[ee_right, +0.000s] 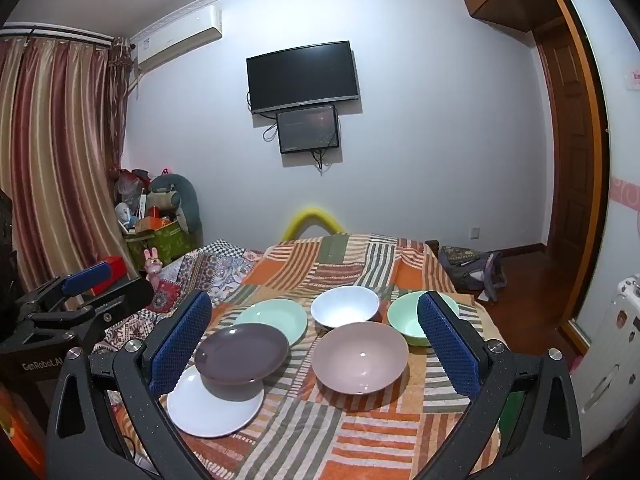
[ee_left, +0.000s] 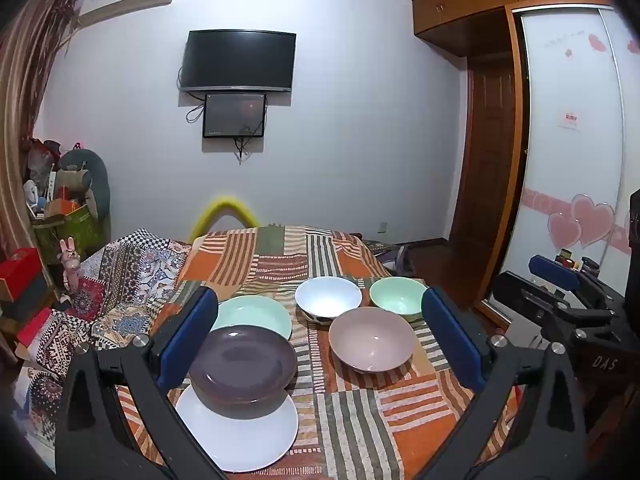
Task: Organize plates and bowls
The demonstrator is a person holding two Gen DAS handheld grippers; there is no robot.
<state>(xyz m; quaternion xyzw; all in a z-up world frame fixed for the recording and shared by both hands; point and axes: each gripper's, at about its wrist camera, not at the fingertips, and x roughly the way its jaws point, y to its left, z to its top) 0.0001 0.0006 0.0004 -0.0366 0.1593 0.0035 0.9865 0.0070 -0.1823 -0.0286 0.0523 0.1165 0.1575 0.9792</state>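
On the striped orange cloth (ee_left: 360,420) lie a white plate (ee_left: 240,436), a purple plate (ee_left: 244,364) resting partly on it, and a green plate (ee_left: 256,314) behind. To the right sit a white bowl (ee_left: 328,296), a green bowl (ee_left: 398,298) and a pink bowl (ee_left: 372,338). My left gripper (ee_left: 320,340) is open above the near edge, holding nothing. My right gripper (ee_right: 316,348) is open too, with the purple plate (ee_right: 242,354), the white plate (ee_right: 214,404) and the pink bowl (ee_right: 360,356) seen between its fingers. The green bowl (ee_right: 404,320) is partly hidden by the right finger (ee_right: 450,348).
The table's right edge drops to a wooden floor (ee_right: 520,300) with a bag (ee_right: 472,268) on it. A patterned blanket (ee_left: 120,280) and clutter (ee_left: 68,208) lie to the left. The other gripper (ee_left: 560,300) shows at the right edge of the left wrist view.
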